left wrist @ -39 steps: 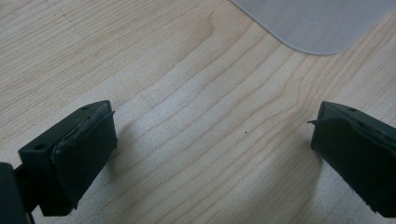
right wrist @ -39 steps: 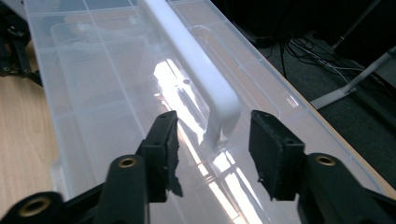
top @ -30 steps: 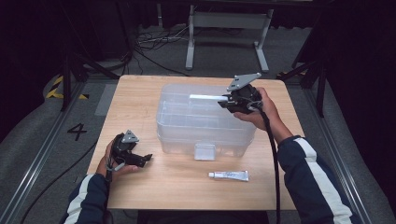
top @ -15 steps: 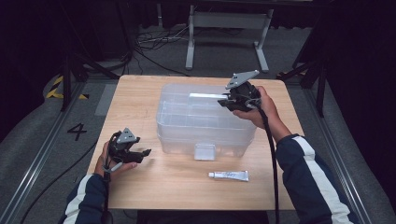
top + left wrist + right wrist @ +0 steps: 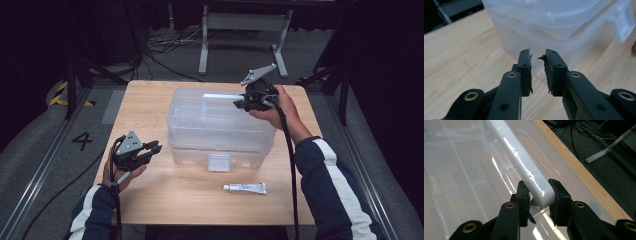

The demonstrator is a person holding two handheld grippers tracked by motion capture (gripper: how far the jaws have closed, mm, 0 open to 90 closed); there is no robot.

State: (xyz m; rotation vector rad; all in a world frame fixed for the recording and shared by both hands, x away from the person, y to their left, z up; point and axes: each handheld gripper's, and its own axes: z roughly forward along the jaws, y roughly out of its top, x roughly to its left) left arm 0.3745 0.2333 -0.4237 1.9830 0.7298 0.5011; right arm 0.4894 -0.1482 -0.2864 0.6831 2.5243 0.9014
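Observation:
A clear plastic box [image 5: 200,131] with a closed lid stands in the middle of the wooden table [image 5: 145,100]. A white handle [image 5: 220,96] lies across its lid. My right gripper [image 5: 239,104] is shut on the right end of that handle [image 5: 516,155], one pad on each side of it [image 5: 539,187]. My left gripper [image 5: 156,147] hovers a little above the table, left of the box's front corner, and points at the box wall [image 5: 549,22]. Its jaws [image 5: 537,56] have just been closing; only a narrow gap is left, with nothing in it.
A small white tube [image 5: 245,188] lies on the table in front of the box, to the right. The box's front latch [image 5: 219,162] hangs at the middle of its near wall. Beyond the table lie floor cables and a metal stand [image 5: 240,22].
My left gripper has risen off the table and its jaws have drawn from wide apart to nearly together. My right gripper keeps its hold on the handle, unmoved.

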